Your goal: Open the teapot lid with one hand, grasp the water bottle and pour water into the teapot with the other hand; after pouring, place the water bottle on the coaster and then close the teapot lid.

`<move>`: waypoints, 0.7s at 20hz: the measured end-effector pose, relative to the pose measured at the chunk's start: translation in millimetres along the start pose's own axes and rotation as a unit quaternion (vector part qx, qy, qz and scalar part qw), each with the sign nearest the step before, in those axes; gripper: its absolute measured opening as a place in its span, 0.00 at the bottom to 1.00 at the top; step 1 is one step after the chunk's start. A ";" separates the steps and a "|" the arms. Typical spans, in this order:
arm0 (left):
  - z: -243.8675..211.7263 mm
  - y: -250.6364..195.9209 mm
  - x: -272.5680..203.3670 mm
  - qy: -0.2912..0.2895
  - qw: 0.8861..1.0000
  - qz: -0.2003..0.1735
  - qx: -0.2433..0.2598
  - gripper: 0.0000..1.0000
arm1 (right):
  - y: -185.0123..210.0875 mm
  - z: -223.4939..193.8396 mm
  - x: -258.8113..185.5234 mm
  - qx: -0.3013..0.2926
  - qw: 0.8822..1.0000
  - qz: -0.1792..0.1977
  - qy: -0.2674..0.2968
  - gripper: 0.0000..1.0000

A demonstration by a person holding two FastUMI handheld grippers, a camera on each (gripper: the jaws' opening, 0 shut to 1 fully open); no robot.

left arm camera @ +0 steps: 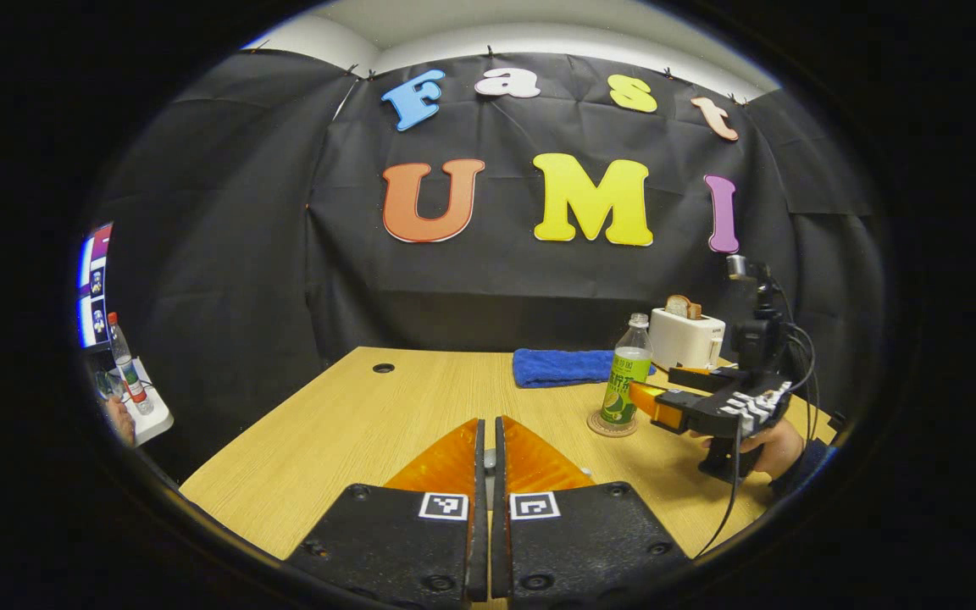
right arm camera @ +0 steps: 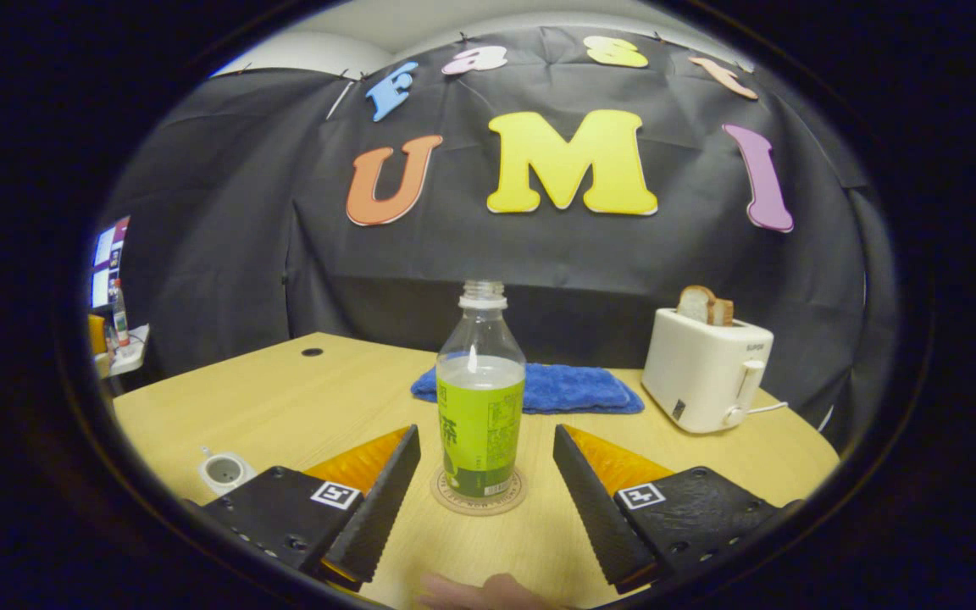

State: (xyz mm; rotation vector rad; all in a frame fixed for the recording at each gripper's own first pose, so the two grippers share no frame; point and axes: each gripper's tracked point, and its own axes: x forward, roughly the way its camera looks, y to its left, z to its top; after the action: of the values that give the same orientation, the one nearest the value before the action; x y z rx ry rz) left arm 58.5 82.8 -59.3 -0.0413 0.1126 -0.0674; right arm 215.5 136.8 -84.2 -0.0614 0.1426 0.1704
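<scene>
Your right gripper (right arm camera: pixel 481 474) spread wide, clear of the water bottle (right arm camera: pixel 480 398) upright on its coaster (right arm camera: pixel 479 506), teapot (right arm camera: pixel 225 468) at nine o'clock, your left gripper (left arm camera: pixel 488 440) pinched closed.

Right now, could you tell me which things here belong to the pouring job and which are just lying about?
Belong to the job:
water bottle, uncapped
coaster under it
teapot, lid off
right tool, open around the bottle
left tool, shut

Just lying about:
toaster with bread
blue towel
second bottle off the table
</scene>
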 end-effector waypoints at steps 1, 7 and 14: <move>1.0 0.7 2.3 -0.002 1.000 0.006 -0.004 0.04 | -2.9 3.9 -13.5 -0.011 1.000 -0.004 -0.011 0.94; 5.8 -24.4 7.7 -0.007 1.000 0.004 -0.019 0.04 | -37.4 30.1 -109.2 -0.073 0.993 -0.059 -0.069 0.97; 15.5 -57.2 32.0 -0.028 0.999 -0.020 -0.006 0.04 | -74.2 31.2 -177.1 -0.016 0.994 -0.063 -0.090 0.97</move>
State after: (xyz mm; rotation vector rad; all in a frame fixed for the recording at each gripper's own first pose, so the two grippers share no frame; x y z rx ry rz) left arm 88.2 24.1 -44.9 -0.0577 0.0565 -0.1062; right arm 59.8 37.0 -23.8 -0.0871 -0.0437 0.0513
